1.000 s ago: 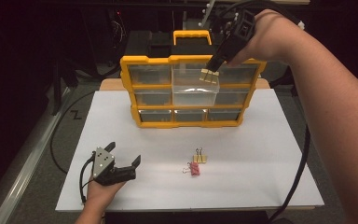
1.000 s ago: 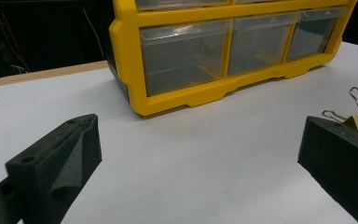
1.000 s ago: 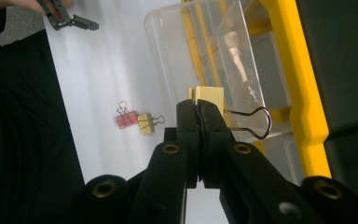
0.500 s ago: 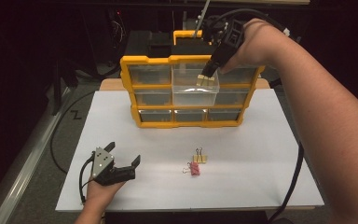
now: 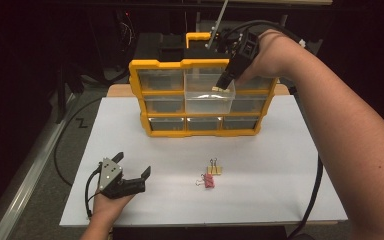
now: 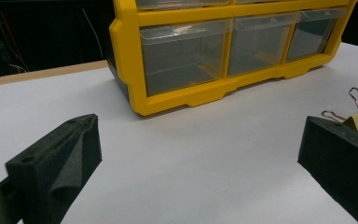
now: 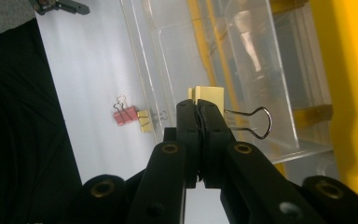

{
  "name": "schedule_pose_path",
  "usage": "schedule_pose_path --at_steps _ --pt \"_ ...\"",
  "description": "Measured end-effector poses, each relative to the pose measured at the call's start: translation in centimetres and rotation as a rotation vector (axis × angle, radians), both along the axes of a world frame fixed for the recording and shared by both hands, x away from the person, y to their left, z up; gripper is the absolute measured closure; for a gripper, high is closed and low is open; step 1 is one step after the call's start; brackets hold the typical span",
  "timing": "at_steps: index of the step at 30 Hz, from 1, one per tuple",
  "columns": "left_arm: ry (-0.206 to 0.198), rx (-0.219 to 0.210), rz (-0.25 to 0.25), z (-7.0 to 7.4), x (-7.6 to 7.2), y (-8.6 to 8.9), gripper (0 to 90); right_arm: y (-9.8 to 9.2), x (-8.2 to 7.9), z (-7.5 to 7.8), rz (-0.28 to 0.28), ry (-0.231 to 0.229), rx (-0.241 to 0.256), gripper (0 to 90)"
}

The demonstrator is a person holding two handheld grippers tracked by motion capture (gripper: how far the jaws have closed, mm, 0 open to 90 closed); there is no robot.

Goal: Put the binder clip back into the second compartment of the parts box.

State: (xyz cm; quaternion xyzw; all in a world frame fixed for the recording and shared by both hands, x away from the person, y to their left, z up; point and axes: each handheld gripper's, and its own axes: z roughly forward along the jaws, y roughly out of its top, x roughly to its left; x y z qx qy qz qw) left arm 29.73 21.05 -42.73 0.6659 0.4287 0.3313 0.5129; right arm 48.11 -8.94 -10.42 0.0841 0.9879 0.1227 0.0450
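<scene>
a white table top (image 5: 290,150) stands in a dark room, with grey floor (image 5: 40,190) at its left.

A white table (image 5: 290,150) carries a yellow drawer organizer (image 5: 152,95) and two binder clips (image 5: 211,175).

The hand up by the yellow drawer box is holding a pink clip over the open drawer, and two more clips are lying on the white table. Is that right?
Not quite. The clip in the right gripper is a yellow clip, not pink, as the right gripper view shows. It is indeed over the open drawer of the yellow drawer box, and two clips, the pink clip and another yellow clip, lie on the white table.
</scene>
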Motion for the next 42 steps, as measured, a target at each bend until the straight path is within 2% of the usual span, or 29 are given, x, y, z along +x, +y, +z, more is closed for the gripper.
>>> schedule_pose_path --at_steps 2,3,11,18,25,31,42 --pt "0.001 0.001 0.0 0.0 0.0 0.0 0.2 -0.1 -0.1 0.3 -0.005 -0.013 0.014 80.0" --pt "0.002 0.002 0.0 0.0 0.0 0.0 0.2 -0.1 -0.2 0.4 -0.008 -0.014 0.018 78.8" --pt "0.005 0.005 -0.001 -0.1 0.0 -0.1 0.2 -1.5 -1.4 1.0 -0.013 -0.025 0.003 73.2" --pt "0.008 0.011 -0.004 -0.1 0.1 -0.2 0.2 -3.3 -2.7 0.7 -0.023 -0.015 -0.011 71.4" --pt "0.012 0.014 -0.004 -0.1 0.1 -0.3 0.2 -5.0 -4.1 -0.2 -0.029 -0.01 -0.028 68.2" --pt "0.012 0.016 -0.007 -0.1 0.1 -0.4 0.2 -6.3 -5.0 -1.3 -0.048 -0.014 -0.04 61.3" --pt "0.013 0.02 -0.008 -0.1 0.1 -0.4 0.2 -7.7 -5.7 -4.2 -0.068 -0.003 -0.038 51.3"
